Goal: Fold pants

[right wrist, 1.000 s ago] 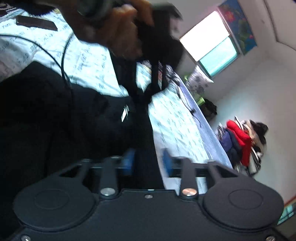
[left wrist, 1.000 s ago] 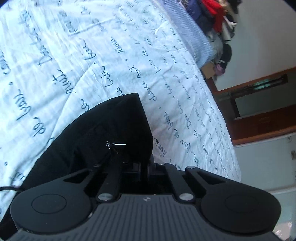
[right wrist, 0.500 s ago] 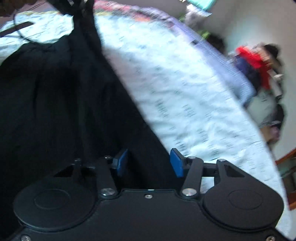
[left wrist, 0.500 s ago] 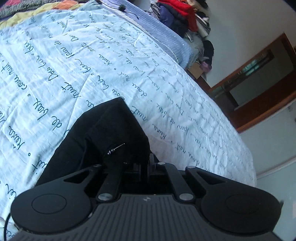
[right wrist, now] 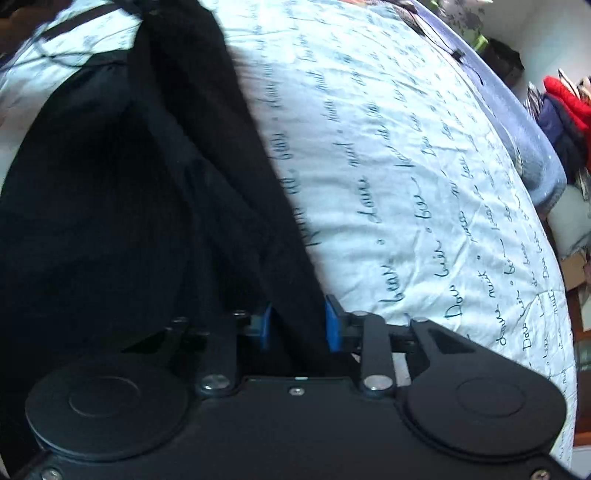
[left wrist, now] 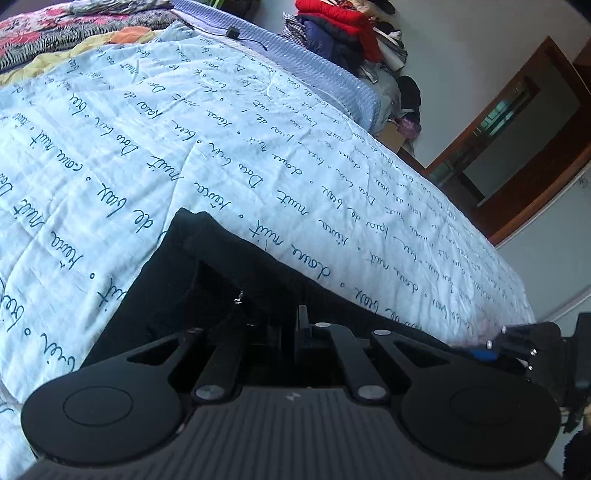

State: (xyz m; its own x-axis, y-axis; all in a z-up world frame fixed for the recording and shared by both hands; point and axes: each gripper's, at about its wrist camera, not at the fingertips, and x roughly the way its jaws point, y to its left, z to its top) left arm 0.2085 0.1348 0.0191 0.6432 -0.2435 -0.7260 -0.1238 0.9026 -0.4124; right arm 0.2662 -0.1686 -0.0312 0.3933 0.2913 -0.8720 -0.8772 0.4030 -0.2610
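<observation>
- Black, soft pants lie in loose folds on my pale quilt, its cotton printed with looping script.
- My left gripper is pressed together, pinching a pants edge.
- My right gripper is closing; a fabric ridge sits between its 2 blue pads.

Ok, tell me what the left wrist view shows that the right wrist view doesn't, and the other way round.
Left wrist only: the left hand-held gripper, shut on a corner of the black pants, a wooden door frame, and the right hand-held gripper's blue pad at the right edge.
Right wrist only: the right hand-held gripper, jaws closing with a fold of the pants between its blue pads, and a broad spread of black cloth.
Both: the pants, the script-printed bedspread and the pile of clothes with a red garment.
</observation>
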